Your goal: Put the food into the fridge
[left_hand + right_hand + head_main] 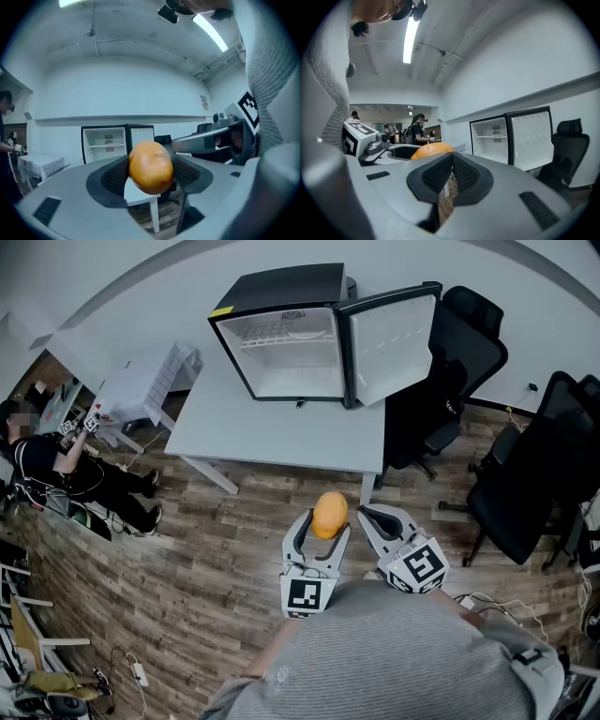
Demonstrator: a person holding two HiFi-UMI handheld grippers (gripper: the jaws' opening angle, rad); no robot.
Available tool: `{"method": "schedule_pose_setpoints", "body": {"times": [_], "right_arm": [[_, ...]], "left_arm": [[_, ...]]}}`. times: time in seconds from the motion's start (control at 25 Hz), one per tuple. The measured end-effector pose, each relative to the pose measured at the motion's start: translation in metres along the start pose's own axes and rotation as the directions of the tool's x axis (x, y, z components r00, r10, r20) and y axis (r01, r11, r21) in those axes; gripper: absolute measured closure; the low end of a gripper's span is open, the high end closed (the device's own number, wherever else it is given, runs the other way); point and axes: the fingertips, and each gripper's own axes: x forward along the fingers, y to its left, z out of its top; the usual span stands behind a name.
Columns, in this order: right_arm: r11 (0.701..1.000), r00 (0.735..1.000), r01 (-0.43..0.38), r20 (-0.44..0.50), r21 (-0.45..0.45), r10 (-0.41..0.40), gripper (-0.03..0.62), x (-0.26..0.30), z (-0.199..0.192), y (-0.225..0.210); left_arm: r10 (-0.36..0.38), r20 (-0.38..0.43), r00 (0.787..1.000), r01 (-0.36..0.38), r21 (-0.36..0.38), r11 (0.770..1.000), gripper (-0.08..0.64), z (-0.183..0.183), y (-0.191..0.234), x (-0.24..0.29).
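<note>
An orange-yellow fruit (329,515) sits between the pads of my left gripper (325,526), which is shut on it and held above the wooden floor, short of the table. In the left gripper view the fruit (150,167) fills the gap between the jaws. My right gripper (372,517) is just to its right, shut and empty; in its own view the pads (451,174) meet and the fruit (431,150) shows to the left. A small black fridge (286,334) stands on the white table (281,432), its door (389,345) swung open to the right, its white inside empty.
Black office chairs (450,381) stand right of the table, another (539,474) at far right. A person (56,460) sits at far left beside a white crate (145,385). Cables lie on the wooden floor (187,559). My grey-sleeved body fills the bottom of the head view.
</note>
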Motion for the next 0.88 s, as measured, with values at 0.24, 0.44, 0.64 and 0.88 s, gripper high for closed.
{"method": "schedule_pose_setpoints", "body": {"times": [0.24,0.44,0.64,0.88], "right_arm": [[1.000,1.000,0.009,-0.006,0.001,-0.009,0.580,0.003,0.000,-0.006],[1.000,1.000,0.012,-0.011,0.000,-0.012,0.580,0.004,-0.003,-0.008],[0.999,0.999,-0.018,0.030,0.045,0.017,0.578,0.007,0.003,-0.005],[0.998,1.000,-0.009,0.013,0.061,0.008,0.578,0.008,-0.003,-0.008]], "left_arm": [[-0.012,-0.007,1.000,0.012,0.000,1.000,0.253,-0.002,0.001,0.007],[-0.023,-0.008,1.000,0.023,0.007,1.000,0.253,-0.004,0.001,0.010],[-0.029,-0.016,0.999,0.029,0.003,1.000,0.253,-0.005,0.001,0.013],[-0.026,-0.022,0.999,0.026,0.004,1.000,0.253,-0.007,-0.001,0.014]]}}
